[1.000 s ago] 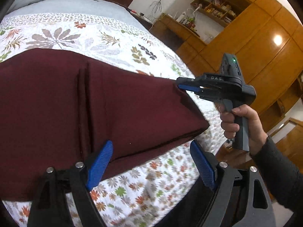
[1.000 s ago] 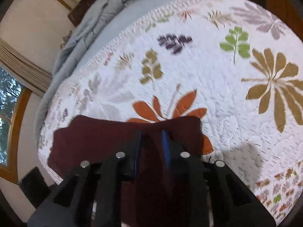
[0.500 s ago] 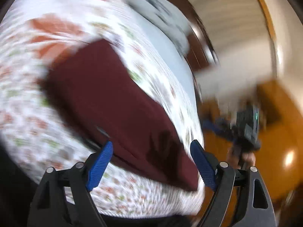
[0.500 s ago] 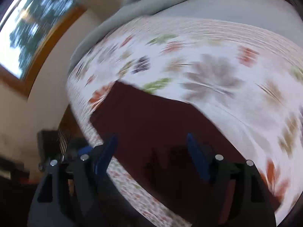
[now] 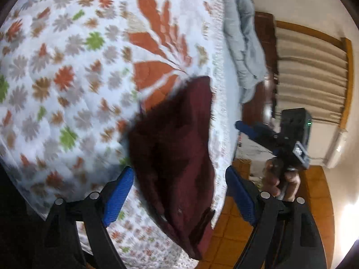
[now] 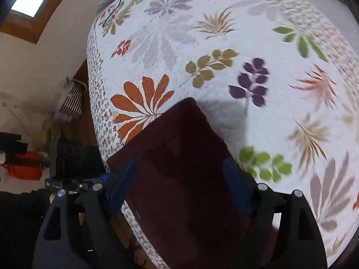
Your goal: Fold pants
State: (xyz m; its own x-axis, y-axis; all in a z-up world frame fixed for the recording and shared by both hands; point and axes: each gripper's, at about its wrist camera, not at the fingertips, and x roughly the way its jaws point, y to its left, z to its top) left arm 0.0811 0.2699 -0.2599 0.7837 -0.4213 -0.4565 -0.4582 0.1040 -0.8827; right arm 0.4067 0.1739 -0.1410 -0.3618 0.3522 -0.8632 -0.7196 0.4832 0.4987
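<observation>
The dark maroon pants point(image 5: 177, 157) lie folded in a narrow stack on the floral quilt point(image 5: 67, 67), near the bed's edge. My left gripper point(image 5: 179, 192) is open, its blue pads either side of the stack's near end, holding nothing. In the right wrist view the pants point(image 6: 184, 168) fill the lower middle. My right gripper point(image 6: 179, 186) is open above them and empty. The right gripper also shows in the left wrist view point(image 5: 289, 139), held off the bed's side. The left gripper shows at the left of the right wrist view point(image 6: 74, 174).
A grey blanket point(image 5: 242, 44) lies bunched at the head of the bed. Beyond the bed's edge are an orange tiled floor point(image 5: 228, 224), a wooden headboard and curtains point(image 5: 309, 71). A striped bag point(image 6: 71, 103) hangs by the wall.
My right gripper let go of the pants and opened. Both grippers swung round to the end of the folded stack; the views rotated sharply.
</observation>
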